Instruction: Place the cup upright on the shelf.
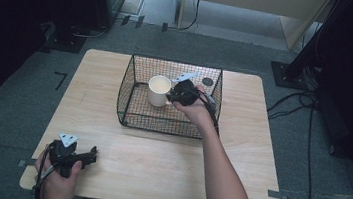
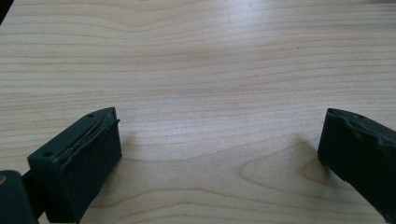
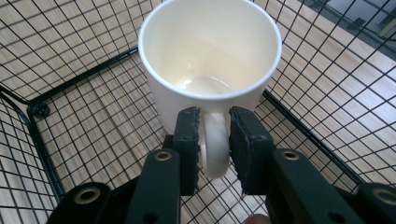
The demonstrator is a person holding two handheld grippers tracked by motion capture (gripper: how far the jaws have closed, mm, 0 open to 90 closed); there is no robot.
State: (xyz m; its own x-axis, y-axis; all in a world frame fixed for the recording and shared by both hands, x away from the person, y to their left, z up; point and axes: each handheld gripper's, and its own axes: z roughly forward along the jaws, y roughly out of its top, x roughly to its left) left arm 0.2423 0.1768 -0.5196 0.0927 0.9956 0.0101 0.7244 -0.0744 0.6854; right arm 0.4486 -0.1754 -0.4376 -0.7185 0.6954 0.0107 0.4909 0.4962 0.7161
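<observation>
The right gripper (image 3: 215,140) has its two black jaws pressed in on the handle (image 3: 215,149) of a white mug (image 3: 210,60), one pad on each side of the loop. The mug stands upright straight ahead of the jaws, its open mouth facing up and its inside empty and glossy. In the high view this gripper (image 1: 177,93) reaches into a black wire basket (image 1: 138,65) from the person's side, with the mug (image 1: 159,90) just beyond its tips and toward the left.

Room around the right gripper is tight. Mesh floor lies directly beneath the jaws, and a basket wall (image 3: 327,46) rises close on the gripper's right and beyond the mug. A bottom corner of the frame (image 3: 37,109) sits off to the gripper's left. The basket is open at the top, so the free space is upward. The right hand (image 1: 194,109) and forearm cross over the near rim.

The left gripper (image 2: 219,140) has its jaws spread wide apart with nothing between them, hovering low over bare light wooden table (image 2: 210,60). In the high view it (image 1: 88,156) sits in the left hand (image 1: 60,177) near the table's near-left corner, well apart from the basket, with open tabletop ahead of it and the table edge close behind and to its left.

No brand, label or writing can be read on the mug, basket or grippers.
</observation>
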